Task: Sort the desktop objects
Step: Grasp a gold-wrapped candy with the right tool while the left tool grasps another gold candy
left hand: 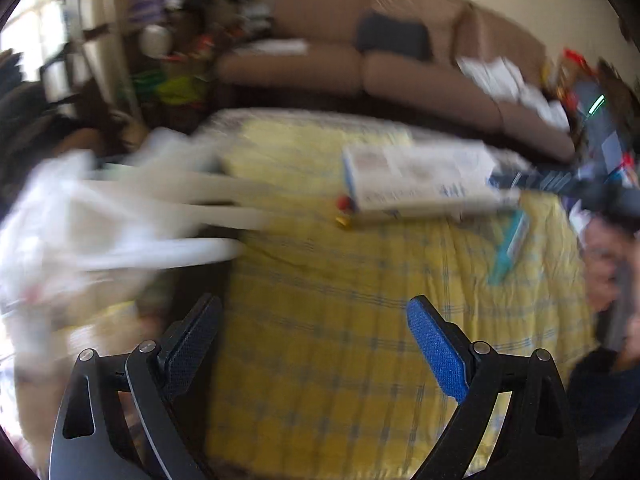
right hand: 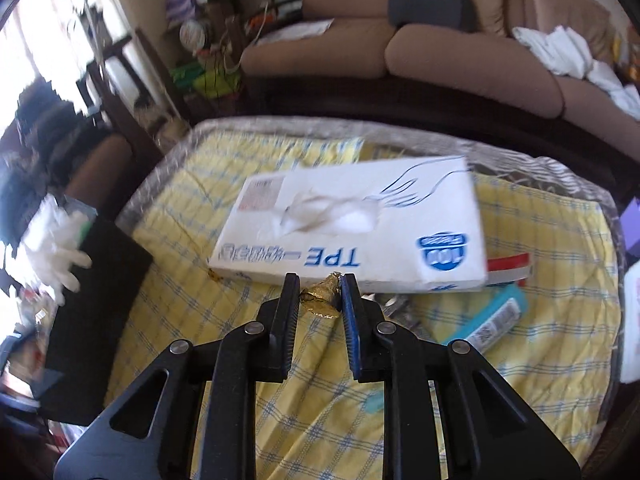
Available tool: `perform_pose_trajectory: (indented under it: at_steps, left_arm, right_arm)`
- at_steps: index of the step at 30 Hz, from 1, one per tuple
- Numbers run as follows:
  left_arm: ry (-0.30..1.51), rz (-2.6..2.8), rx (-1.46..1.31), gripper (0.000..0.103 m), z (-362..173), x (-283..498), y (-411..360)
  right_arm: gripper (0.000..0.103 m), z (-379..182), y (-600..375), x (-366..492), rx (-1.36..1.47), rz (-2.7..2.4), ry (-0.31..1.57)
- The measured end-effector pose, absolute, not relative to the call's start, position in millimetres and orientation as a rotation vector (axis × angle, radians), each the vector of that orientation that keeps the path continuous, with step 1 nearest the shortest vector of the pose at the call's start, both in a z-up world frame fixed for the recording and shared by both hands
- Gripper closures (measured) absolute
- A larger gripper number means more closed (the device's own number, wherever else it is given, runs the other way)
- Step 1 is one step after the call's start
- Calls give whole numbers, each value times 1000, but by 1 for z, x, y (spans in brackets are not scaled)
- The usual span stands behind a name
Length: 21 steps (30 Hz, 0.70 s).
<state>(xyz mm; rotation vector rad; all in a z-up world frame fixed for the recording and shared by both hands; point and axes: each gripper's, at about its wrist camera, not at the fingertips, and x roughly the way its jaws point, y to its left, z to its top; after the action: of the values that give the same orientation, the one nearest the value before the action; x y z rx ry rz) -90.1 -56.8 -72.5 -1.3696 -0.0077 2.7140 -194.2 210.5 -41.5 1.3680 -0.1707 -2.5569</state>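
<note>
My right gripper [right hand: 320, 282] is shut on a crumpled gold foil wrapper [right hand: 320, 303], held above the yellow checked tablecloth [right hand: 248, 320] just in front of a white TPE glove box [right hand: 360, 220]. My left gripper [left hand: 312, 312] is open and empty above the left part of the same cloth [left hand: 320, 360]. The glove box [left hand: 420, 180] shows blurred in the left wrist view, with a small red thing [left hand: 343, 202] and a small yellow thing [left hand: 343, 222] at its near left corner. A teal tube [right hand: 486, 322] lies right of my right gripper.
A black box [right hand: 92, 312] stands at the table's left edge with white gloves [right hand: 60, 248] over it. A blurred white plastic shape [left hand: 100, 220] fills the left of the left wrist view. A brown sofa [right hand: 440, 48] stands behind the table. A teal tube [left hand: 510, 248] lies at the right.
</note>
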Motion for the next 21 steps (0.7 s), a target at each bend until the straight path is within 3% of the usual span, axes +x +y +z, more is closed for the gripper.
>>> perform_pose_trajectory:
  at_steps: [5, 13, 14, 15, 16, 17, 21]
  left_arm:
    - [186, 2683, -1347, 11, -135, -158, -23]
    - [77, 2655, -1218, 12, -160, -201, -16]
    - [79, 2659, -1220, 19, -162, -207, -15]
    - [83, 2651, -1227, 38, -165, -213, -15]
    - [89, 2619, -1247, 49, -167, -219, -14]
    - [110, 2586, -1277, 66, -171, -228, -9]
    - [154, 2543, -1292, 83, -173, -229, -7]
  right_arm:
    - [83, -54, 230, -205, 1382, -2525, -318]
    - [83, -72, 243, -211, 1410, -2493, -389]
    - [83, -73, 242, -211, 1411, -2488, -389]
    - [83, -74, 240, -211, 1403, -2482, -388]
    - [83, -73, 240, -212, 1392, -2483, -391]
    - [83, -71, 240, -211, 1377, -2491, -395]
    - [83, -64, 242, -206, 1340, -2521, -405]
